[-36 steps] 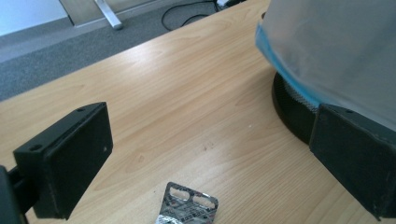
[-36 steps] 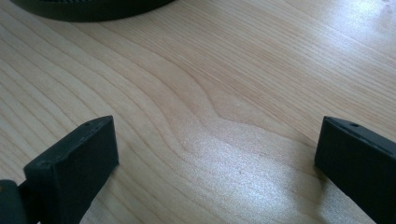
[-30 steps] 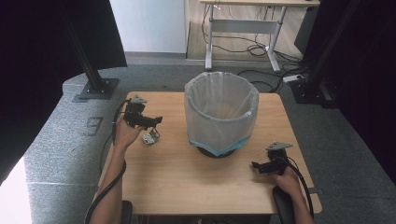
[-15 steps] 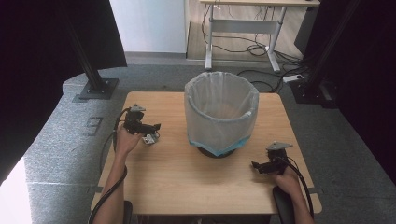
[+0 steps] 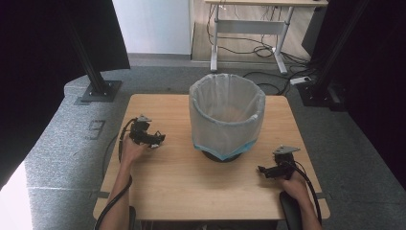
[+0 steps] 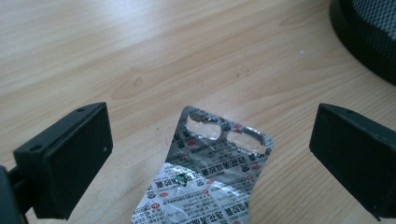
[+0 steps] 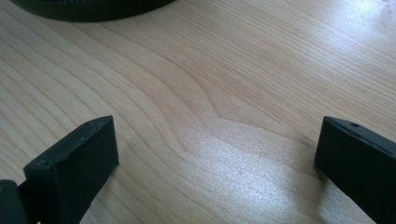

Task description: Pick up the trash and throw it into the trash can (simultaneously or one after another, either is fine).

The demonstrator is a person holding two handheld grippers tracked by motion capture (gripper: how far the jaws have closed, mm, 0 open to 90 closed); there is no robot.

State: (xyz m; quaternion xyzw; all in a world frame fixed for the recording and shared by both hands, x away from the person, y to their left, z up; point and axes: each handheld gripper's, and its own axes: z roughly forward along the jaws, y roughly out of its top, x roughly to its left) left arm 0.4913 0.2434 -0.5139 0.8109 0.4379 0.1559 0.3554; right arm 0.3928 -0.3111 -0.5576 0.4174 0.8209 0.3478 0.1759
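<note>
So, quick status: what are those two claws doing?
Left claw open around foil pill strip, not gripping. Right claw open, idle. Lined bin between them.

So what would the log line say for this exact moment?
left claw: open, straddling blister pack | right claw: open, over bare table | bin: upright, mid-table

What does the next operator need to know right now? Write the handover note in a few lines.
Left hand-held gripper: jaws open, down low over the foil blister pack, which lies flat on the wooden table between them, not gripped. Some of its pockets are already burst.
Right hand-held gripper: jaws open, nothing between them, low over bare wood near the table's right front.
Lined waste bin: upright at mid-table, between the two grippers.
Done: left gripper lined up on the pack.
Left: close on the pack, lift it, probably drop it in the bin.
</note>
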